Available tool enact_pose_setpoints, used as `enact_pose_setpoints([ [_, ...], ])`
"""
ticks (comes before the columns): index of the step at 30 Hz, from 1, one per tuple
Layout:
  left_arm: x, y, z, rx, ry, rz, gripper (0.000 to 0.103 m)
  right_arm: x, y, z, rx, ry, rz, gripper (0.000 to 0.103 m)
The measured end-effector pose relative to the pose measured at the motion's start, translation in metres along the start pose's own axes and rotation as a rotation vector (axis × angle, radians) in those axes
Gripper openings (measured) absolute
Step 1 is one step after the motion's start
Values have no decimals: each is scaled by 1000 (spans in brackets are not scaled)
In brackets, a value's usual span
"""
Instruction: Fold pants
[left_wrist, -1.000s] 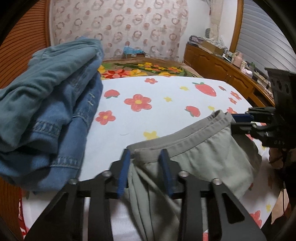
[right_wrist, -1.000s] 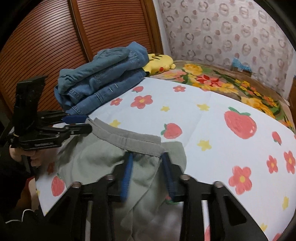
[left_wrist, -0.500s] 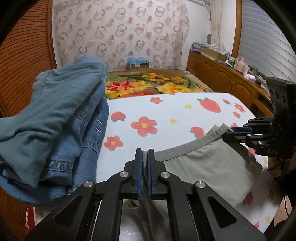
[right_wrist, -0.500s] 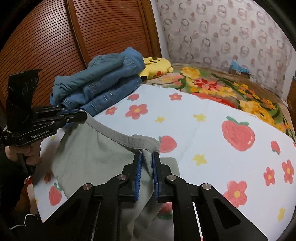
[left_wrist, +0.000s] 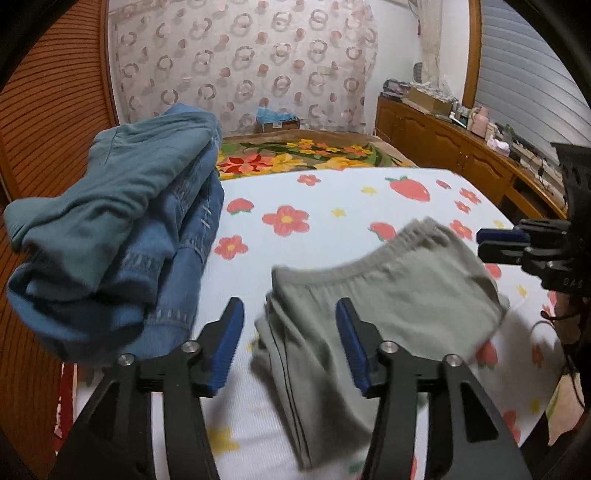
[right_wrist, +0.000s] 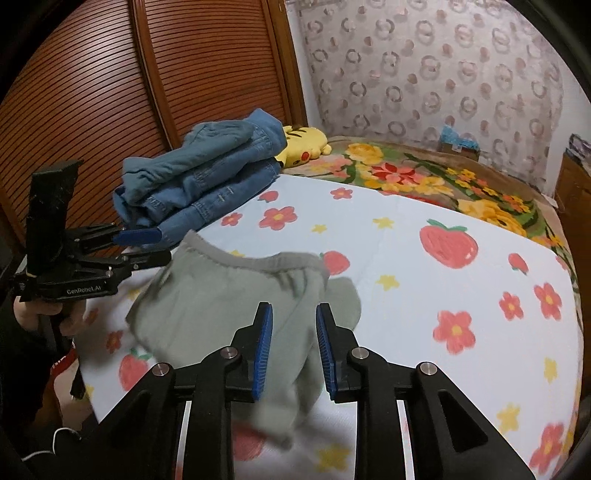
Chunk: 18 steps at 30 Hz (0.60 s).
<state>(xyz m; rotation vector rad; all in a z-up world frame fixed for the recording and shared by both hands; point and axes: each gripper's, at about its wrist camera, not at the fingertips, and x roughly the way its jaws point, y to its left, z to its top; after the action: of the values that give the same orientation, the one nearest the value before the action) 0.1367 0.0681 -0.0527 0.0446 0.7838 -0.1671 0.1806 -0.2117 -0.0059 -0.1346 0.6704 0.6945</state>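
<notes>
The grey-green pants (left_wrist: 388, 295) lie at the near edge of the bed (left_wrist: 332, 206), on its strawberry-and-flower sheet, waistband toward the far side and the legs trailing off toward the person. Both tools have just been opening: the left tool (left_wrist: 290, 343) now stands wide, its blue pads clear of the cloth with one bunched waistband corner lying loosely between them, and the right tool (right_wrist: 293, 350) stands narrower, the opposite corner between its pads but apparently not pinched. The cloth is blurred, so it seems to be dropping and settling. The risk I see is that it lands rumpled, the corners out of line and the waistband doubled over, which would spoil any fold made on it. The legs hanging over the bed's edge could also drag the whole garment off. To the left, the pile of folded jeans (left_wrist: 122, 236) sits just beside the pants, and a wide sweep of the left tool could topple it.
</notes>
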Motion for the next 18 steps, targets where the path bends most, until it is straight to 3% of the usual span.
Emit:
enact_pose_setpoints([
  [7,-13,-10,-28,16,24,-34,54,-21,19,-31,14,0,-29,38],
  [18,-20,-11,-63,-7,46,-53,53,-24,21,-53,67,31,-51,38],
])
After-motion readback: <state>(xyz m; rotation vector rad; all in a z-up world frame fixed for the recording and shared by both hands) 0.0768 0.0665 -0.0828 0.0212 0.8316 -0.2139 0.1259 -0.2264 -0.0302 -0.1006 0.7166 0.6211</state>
